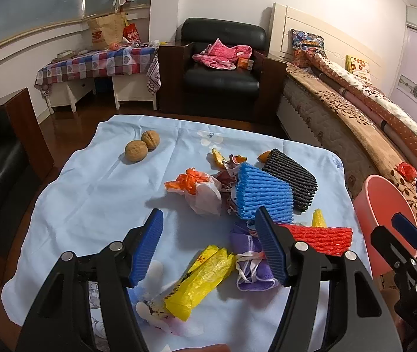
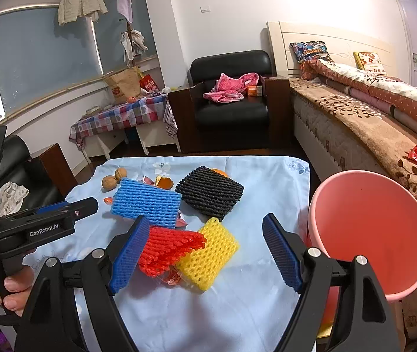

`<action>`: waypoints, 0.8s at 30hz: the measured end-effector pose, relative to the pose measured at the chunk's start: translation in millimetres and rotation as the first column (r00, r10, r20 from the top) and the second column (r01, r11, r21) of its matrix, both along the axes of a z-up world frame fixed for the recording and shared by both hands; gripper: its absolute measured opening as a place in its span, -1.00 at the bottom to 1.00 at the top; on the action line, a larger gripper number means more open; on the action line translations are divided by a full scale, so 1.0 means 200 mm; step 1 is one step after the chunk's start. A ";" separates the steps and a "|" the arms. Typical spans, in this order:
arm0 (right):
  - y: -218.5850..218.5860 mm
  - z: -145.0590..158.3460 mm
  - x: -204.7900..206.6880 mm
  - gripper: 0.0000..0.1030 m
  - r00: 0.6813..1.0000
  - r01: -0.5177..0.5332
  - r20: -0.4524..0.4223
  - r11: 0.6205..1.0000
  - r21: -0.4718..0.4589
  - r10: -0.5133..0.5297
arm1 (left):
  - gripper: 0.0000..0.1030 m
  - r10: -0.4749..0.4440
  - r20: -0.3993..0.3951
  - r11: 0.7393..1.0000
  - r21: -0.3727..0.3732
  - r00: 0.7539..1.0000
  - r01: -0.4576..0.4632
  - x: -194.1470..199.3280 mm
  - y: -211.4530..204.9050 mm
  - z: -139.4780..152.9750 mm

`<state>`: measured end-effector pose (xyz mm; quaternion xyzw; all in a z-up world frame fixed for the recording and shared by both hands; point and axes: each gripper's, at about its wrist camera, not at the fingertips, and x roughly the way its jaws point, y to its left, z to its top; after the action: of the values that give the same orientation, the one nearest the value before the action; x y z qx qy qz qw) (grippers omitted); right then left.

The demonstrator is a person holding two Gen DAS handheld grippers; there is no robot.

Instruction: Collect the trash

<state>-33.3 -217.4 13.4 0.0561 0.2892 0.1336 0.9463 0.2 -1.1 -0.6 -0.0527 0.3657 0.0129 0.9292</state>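
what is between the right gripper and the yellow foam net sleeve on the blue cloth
Nothing visible. The right gripper stands open above the yellow foam net sleeve, whose left edge lies against the red foam net sleeve.

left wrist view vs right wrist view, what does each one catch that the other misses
Only the left wrist view shows the yellow plastic bag, the purple cloth and the orange-and-white bag. Only the right wrist view shows the whole yellow foam net and the inside of the pink bin. Both show the blue foam net, black foam net, red foam net and two walnuts.
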 end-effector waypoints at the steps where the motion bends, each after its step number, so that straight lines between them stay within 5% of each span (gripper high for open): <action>1: 0.00 0.00 0.00 0.52 1.000 0.000 -0.001 1.000 0.000 0.000 | 0.27 -0.001 0.000 1.000 0.000 1.000 0.001 0.00 0.00 -0.01; 24: -0.01 -0.02 0.01 0.52 1.000 0.000 -0.007 1.000 0.006 0.000 | 0.27 -0.016 -0.004 1.000 -0.001 1.000 0.016 0.02 -0.04 -0.01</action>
<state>-31.6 -219.2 10.2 0.0596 0.2919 0.1342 0.9451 3.5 -9.0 -3.0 -0.0502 0.3682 0.0052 0.9284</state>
